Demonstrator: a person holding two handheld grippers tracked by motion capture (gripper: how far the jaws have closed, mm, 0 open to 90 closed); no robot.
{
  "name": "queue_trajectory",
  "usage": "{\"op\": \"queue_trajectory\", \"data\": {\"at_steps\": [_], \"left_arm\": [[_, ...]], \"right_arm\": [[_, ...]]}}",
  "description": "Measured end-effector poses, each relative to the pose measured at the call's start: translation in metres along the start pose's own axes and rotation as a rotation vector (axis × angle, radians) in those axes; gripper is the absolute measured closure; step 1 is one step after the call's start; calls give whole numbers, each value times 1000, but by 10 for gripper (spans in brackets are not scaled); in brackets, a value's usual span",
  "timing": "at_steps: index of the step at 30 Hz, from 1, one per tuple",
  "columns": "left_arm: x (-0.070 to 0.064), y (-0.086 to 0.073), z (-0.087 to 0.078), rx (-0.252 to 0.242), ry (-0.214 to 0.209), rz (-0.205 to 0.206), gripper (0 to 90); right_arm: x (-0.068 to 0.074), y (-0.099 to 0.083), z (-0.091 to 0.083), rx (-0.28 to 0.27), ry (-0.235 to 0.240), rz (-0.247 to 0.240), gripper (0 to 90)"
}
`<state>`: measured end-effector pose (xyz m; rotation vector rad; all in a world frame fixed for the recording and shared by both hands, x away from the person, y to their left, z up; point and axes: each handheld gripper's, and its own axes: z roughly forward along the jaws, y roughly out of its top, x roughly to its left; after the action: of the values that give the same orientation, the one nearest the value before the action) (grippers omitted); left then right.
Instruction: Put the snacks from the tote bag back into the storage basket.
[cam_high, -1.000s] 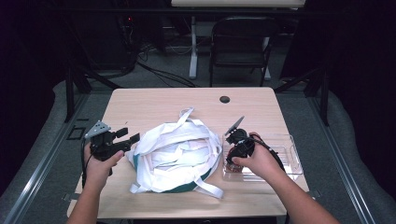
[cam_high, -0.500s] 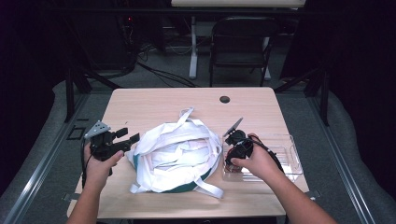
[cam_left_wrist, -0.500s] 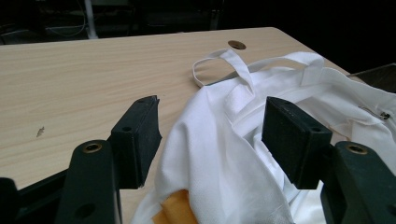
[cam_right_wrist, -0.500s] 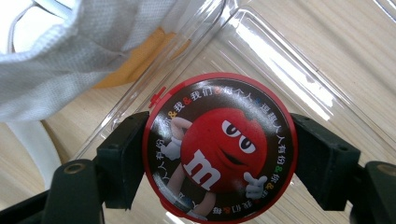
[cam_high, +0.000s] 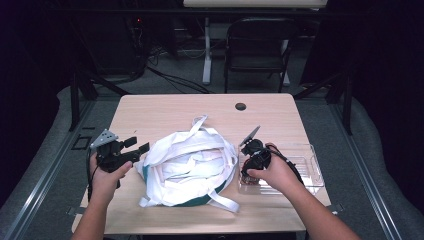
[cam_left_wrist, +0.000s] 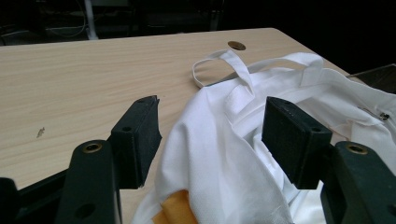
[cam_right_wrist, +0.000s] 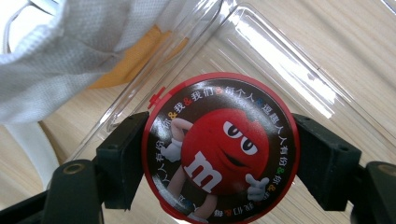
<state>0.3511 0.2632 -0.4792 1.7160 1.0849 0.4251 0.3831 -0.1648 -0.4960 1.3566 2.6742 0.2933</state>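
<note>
Apparently mid-packing, the right gripper (cam_right_wrist: 219, 161) pinches a round candy tin (cam_right_wrist: 219, 147) over the clear tray (cam_high: 310, 170) beside the white bag (cam_high: 187, 165), while the left gripper (cam_left_wrist: 212, 135) waits spread at the bag's edge, likely to hold it open next.

Round red tin (cam_right_wrist: 219, 147) lid, white "m" on red candy character, ring of Chinese characters around rim

Bag crowds mid-counter; far counter lies open.
The white bag (cam_high: 187, 167) heaps across the middle, its straps spilling toward the near edge. Beyond it the counter (cam_high: 165, 107) is bare up to a small hole (cam_high: 240, 106). Right of the bag, touching it, a clear tray (cam_high: 305, 170) blocks that side.
</note>
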Motion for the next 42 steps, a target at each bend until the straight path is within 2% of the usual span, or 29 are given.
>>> {"op": "queue_trajectory", "data": {"at_steps": [7, 10, 13, 15, 16, 20, 26, 29, 31, 33, 34, 40, 42], "left_arm": [[0, 0, 0, 0, 2, 0, 369], [0, 0, 0, 1, 1, 1, 369], [0, 0, -1, -2, 1, 1, 369], [0, 0, -1, -1, 3, 0, 369], [0, 0, -1, -3, 2, 0, 370], [-1, 0, -1, -2, 1, 0, 369], [0, 1, -1, 0, 3, 1, 369], [0, 1, -1, -2, 2, 2, 369], [-1, 0, -1, -2, 2, 1, 369], [-1, 0, -1, -2, 2, 2, 369], [0, 0, -1, -2, 4, 1, 369], [0, 1, -2, 0, 3, 3, 369], [0, 1, -2, 0, 3, 3, 369]], "right_arm": [[-2, -1, -2, -16, 13, 12, 243], [-3, -2, -6, -36, 34, 23, 214], [-3, -2, -7, -47, 33, 21, 207], [-2, -2, -10, -35, 27, 8, 203], [-1, -3, -10, -52, 29, 21, 201], [0, -2, -14, -48, 18, 18, 200], [1, -3, -17, -73, 25, 36, 200], [0, -3, -20, -65, 17, 23, 203], [0, -4, -21, -83, 21, 31, 214], [-1, -4, -25, -69, 25, 15, 214], [2, -5, -25, -95, 20, 30, 214], [4, -5, -30, -92, 18, 13, 215], [6, -5, -31, -114, 21, 26, 216]]}}
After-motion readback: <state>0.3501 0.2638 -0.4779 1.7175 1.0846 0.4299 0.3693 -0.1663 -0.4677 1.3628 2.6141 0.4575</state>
